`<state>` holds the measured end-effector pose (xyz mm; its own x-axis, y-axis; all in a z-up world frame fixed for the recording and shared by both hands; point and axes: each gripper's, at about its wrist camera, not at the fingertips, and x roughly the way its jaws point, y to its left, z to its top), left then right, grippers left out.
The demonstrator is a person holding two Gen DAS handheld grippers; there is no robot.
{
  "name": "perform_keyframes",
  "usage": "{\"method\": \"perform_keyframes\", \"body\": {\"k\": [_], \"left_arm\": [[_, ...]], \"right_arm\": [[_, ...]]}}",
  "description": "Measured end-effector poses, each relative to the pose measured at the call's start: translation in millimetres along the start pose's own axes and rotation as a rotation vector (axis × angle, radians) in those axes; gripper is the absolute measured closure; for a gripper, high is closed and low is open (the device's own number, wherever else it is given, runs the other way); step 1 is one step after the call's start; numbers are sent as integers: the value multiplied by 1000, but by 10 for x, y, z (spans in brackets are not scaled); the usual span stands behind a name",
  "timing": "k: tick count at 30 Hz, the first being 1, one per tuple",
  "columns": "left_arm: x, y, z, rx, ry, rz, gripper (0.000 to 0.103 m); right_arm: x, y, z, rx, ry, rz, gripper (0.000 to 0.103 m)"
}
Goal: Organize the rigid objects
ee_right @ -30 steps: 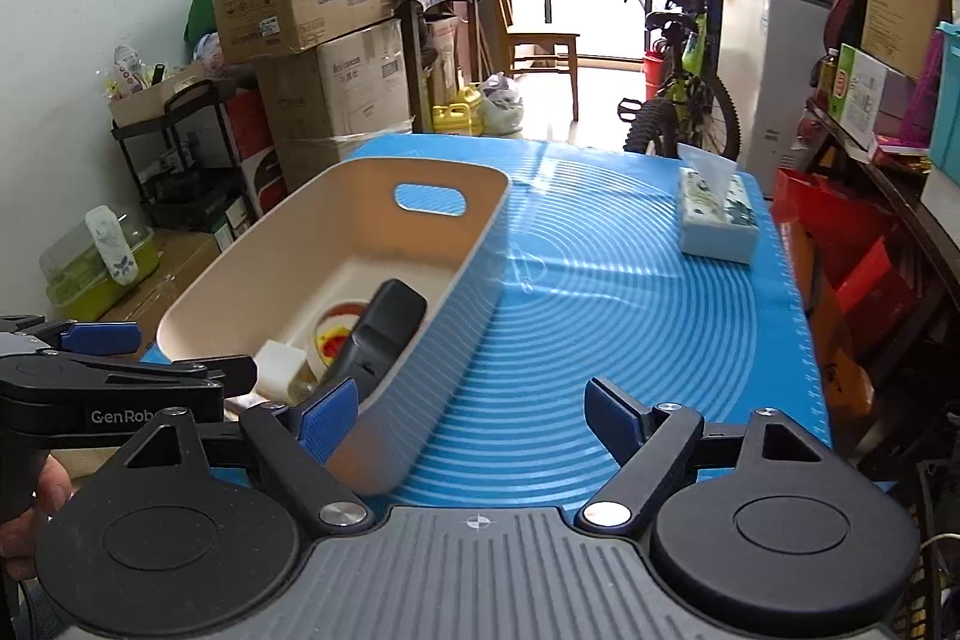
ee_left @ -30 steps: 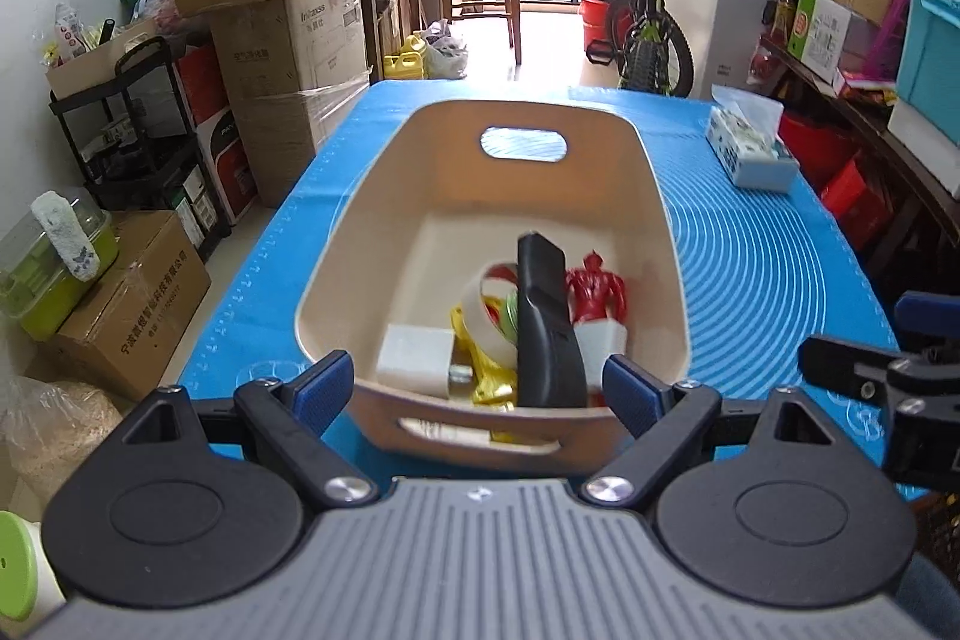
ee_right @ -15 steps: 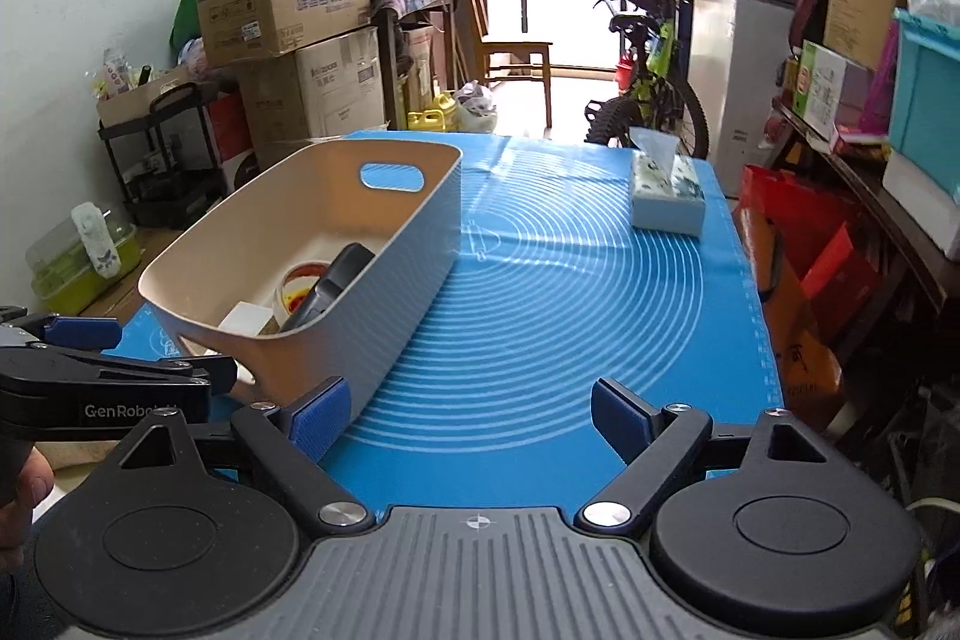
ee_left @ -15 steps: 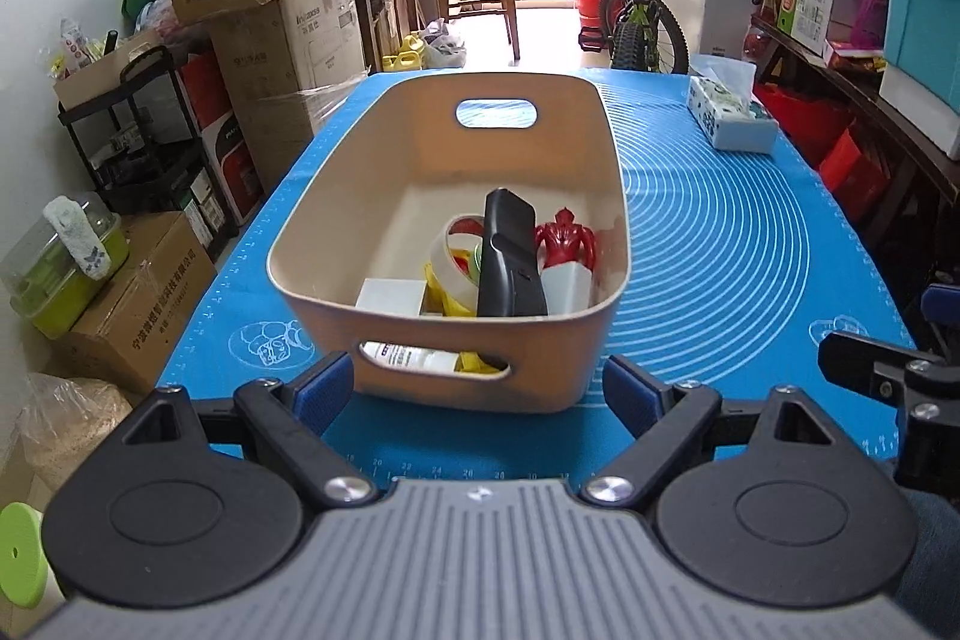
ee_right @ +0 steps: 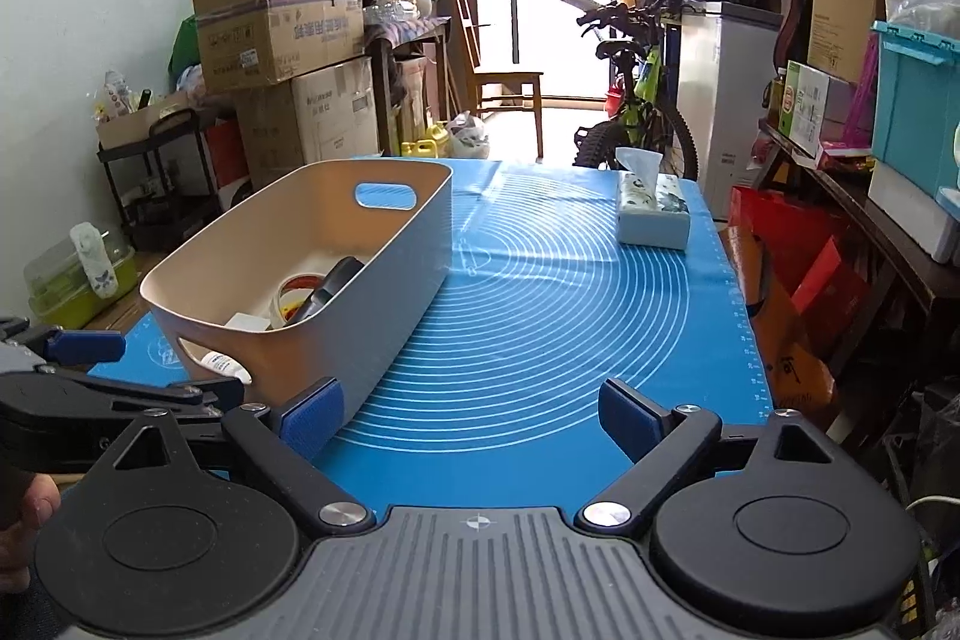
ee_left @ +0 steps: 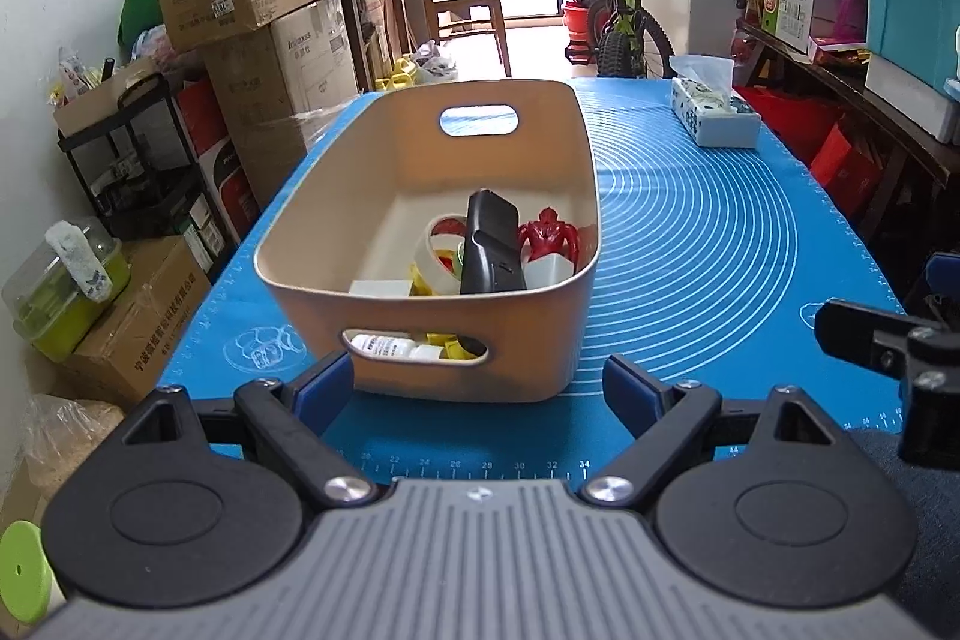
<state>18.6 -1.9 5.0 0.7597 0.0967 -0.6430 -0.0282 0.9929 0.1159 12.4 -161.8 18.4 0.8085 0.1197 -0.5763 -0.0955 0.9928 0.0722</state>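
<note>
Remote [ee_left: 491,244] in bin [ee_left: 420,340] (mat's [ee_left: 690,232] left), tissue box [ee_left: 714,121] far right.

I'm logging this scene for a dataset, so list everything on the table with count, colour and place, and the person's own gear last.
bin: 1, beige, on the mat's left half, handle slot toward the cameras
remote: 1, black, propped in the bin
tape roll: 1, white, in the bin left of the remote
toy figure: 1, red, in the bin right of the remote
white blocks: 2, in the bin by the near wall
yellow pieces: count unclear, low in the bin
tissue box: 1, pale blue, far right of the mat
mat: 1, blue, covering the table
left tongs: open, empty, before the bin
right tongs: open, empty, just been opening
</note>
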Motion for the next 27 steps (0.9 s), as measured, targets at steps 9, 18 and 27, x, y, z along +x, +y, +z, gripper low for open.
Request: {"method": "perform_keyframes", "body": {"k": [9,18,27], "left_arm": [[24,61,-38,-45,18,0,13],[38,57,-43,-34,24,0,13],[35,69,-53,-35,25,-3,13]], "right_arm": [[26,-12,-30,-3,11,-5,10],[51,35,-29,-14,20,-20,9],[52,52,-30,-17,17,-25,9]]}}
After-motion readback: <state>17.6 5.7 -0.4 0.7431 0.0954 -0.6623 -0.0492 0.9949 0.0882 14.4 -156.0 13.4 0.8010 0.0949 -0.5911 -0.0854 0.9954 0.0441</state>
